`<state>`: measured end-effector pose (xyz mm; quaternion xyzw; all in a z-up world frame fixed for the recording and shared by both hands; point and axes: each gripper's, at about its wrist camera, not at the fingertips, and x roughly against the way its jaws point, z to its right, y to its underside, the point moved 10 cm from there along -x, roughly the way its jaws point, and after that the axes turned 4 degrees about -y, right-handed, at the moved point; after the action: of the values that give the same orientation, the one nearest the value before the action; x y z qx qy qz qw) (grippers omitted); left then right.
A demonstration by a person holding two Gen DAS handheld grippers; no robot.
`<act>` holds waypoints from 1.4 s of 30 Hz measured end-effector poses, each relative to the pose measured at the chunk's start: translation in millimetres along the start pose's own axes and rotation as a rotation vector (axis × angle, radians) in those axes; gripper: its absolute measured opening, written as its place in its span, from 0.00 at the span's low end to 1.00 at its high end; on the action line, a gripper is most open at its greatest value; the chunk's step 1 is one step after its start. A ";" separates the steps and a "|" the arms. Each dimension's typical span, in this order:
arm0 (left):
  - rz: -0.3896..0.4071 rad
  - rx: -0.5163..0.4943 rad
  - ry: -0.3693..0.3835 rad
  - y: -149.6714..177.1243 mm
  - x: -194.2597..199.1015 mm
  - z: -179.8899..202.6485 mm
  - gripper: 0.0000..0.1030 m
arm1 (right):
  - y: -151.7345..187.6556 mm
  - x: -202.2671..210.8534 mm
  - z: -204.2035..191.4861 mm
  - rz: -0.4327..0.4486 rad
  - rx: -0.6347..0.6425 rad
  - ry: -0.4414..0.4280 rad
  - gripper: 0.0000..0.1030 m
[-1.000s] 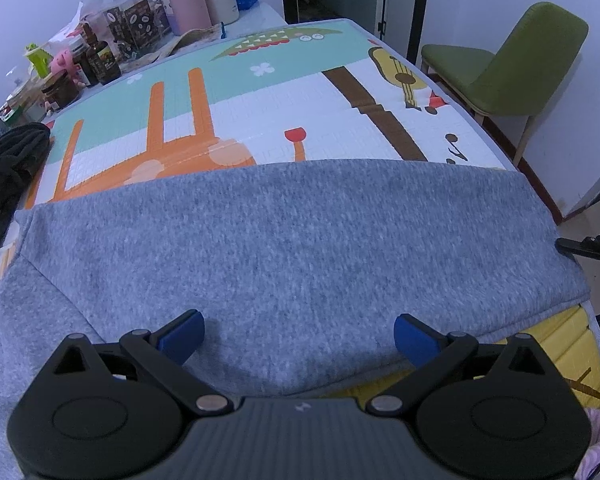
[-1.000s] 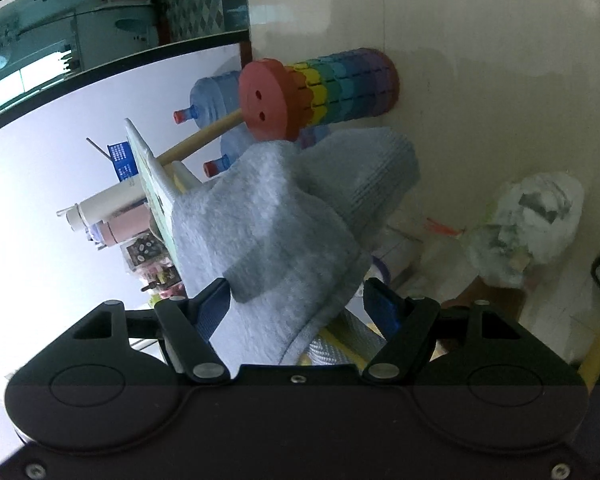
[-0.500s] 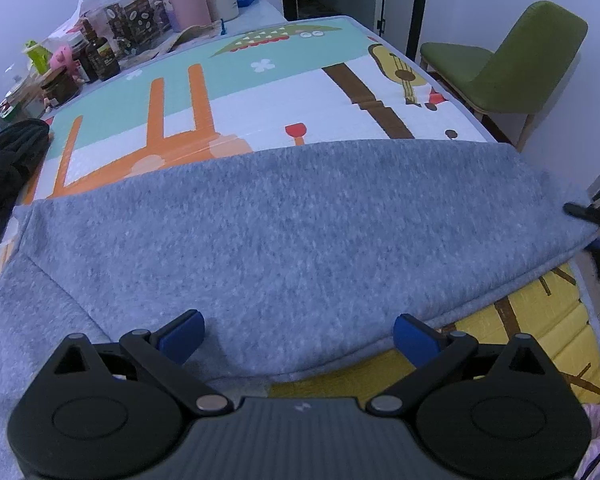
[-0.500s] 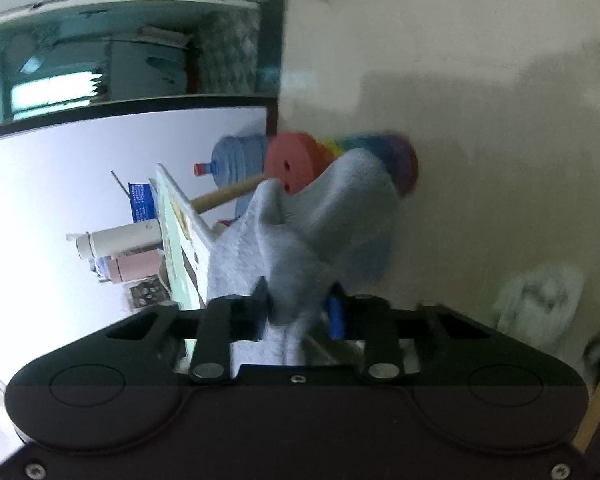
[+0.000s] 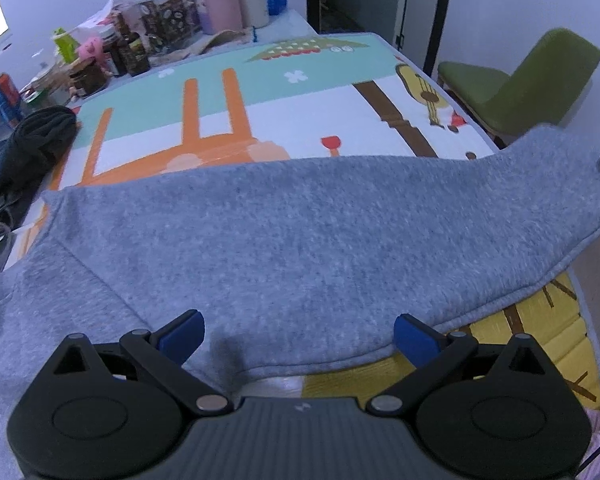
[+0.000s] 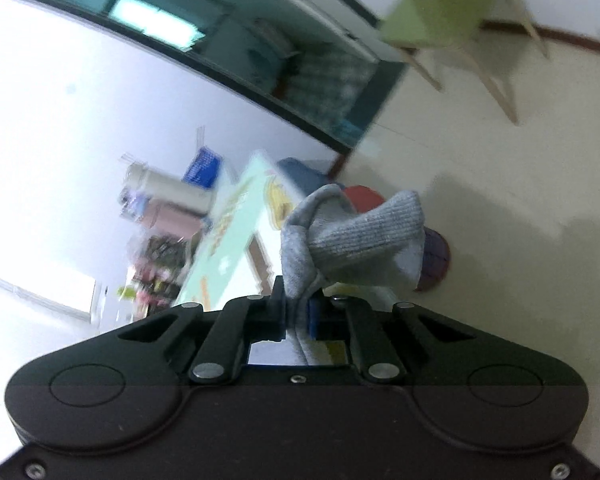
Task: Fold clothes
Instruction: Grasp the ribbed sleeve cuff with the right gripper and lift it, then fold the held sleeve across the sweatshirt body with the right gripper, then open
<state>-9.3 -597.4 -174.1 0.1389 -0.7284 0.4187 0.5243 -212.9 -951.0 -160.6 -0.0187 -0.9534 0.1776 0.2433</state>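
We find the grey sweatshirt [image 5: 300,232] spread across the cartoon play mat [image 5: 300,92], one sleeve stretched out toward the mat's edge by the green chair [image 5: 540,80]. The right gripper [image 6: 298,314] has just been closing and is now clamped on the ribbed cuff [image 6: 364,236]. The left gripper [image 5: 298,336] hovers over the near hem, jaws wide apart, holding nothing. We judge folding barely begun: no completed fold shows, and both sleeves and body remain.

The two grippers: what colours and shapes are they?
Both look alike. The left gripper has a ribbed grey body, two round black side housings, black link bars with silver pivot pins, and blue finger pads. The right gripper has the same black housings, silver pins and small screws, with one blue pad showing.
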 end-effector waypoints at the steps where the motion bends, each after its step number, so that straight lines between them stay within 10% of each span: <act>1: 0.004 0.008 0.001 0.4 2.6 -3.5 1.00 | 1.2 -0.5 -16.3 -0.006 0.035 -0.008 0.09; 16: 0.037 0.180 -0.016 29.1 52.2 -95.9 1.00 | 96.9 -26.8 -208.4 -0.133 0.312 -0.156 0.09; 42: 0.012 0.299 -0.061 117.6 114.9 -275.2 1.00 | 341.4 -32.9 -344.1 -0.237 0.589 -0.050 0.09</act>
<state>46.2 -290.5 -100.2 0.2237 -0.6745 0.5211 0.4727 -39.3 -522.0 -12.7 0.1680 -0.8623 0.4166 0.2336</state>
